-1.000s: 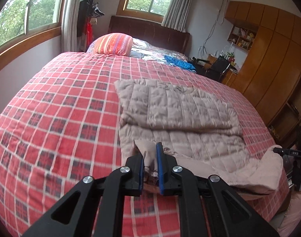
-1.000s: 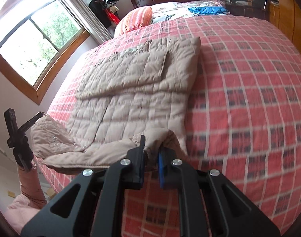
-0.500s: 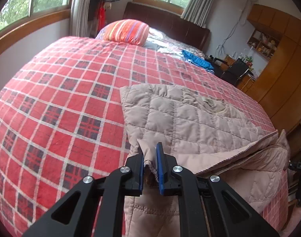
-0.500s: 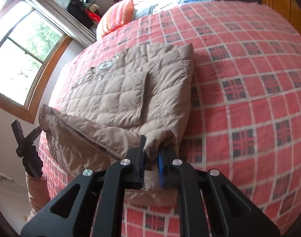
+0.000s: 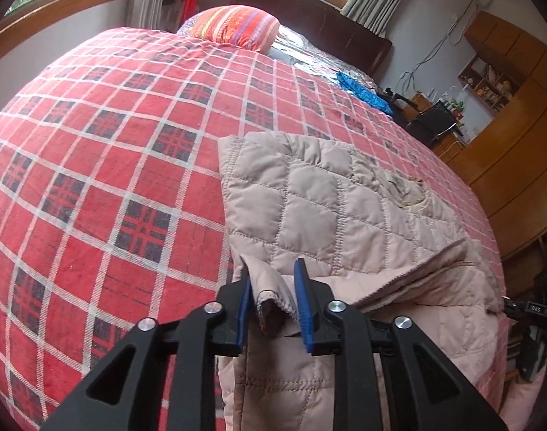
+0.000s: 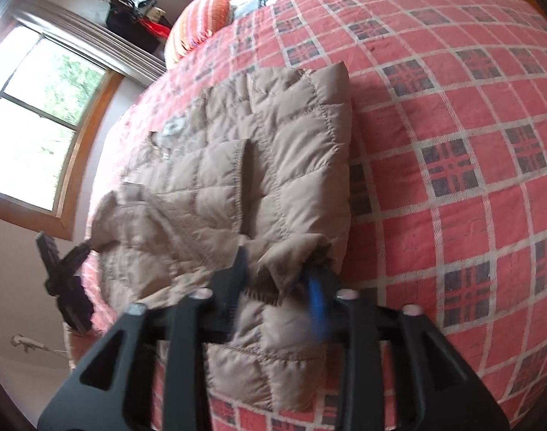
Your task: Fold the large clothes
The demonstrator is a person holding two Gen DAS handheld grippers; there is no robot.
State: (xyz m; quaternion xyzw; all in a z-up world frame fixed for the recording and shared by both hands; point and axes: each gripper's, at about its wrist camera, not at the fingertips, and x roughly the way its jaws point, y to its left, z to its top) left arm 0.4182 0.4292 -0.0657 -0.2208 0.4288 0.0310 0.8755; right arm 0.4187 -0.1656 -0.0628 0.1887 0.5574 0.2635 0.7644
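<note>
Left tool [image 5: 273, 298] first: its blue-padded jaws stand somewhat apart, with the near-left corner of the quilted jacket [image 5: 331, 208] standing loose between them. The cloth leans on the left pad and shows a gap to the right one, so I judge the grip slackened or just being let go rather than clamping. That corner sits on top of the already doubled garment, which spreads away from the tool toward the far right across the red checked bedspread [image 5: 104, 165]. The jacket's long axis runs across the view from left to right, between the two tools, and its far edge lies well short of the striped pillow [image 5: 237, 28].

On the right side of the jacket, the right tool [image 6: 277, 280] is blurred with motion. Its jaws also look parted, and the near-right corner is bunched between them; whether either pad presses the cloth I cannot tell for certain. From here the garment lies ahead and off to the left, folded thick, its right edge straight on the bedspread.

Each tool is at its own corner, equally near. The coming move, as I judge it, turns on that near edge lying square over the layer beneath, then both tools drawing back toward the near side without dragging the corners along.
</note>
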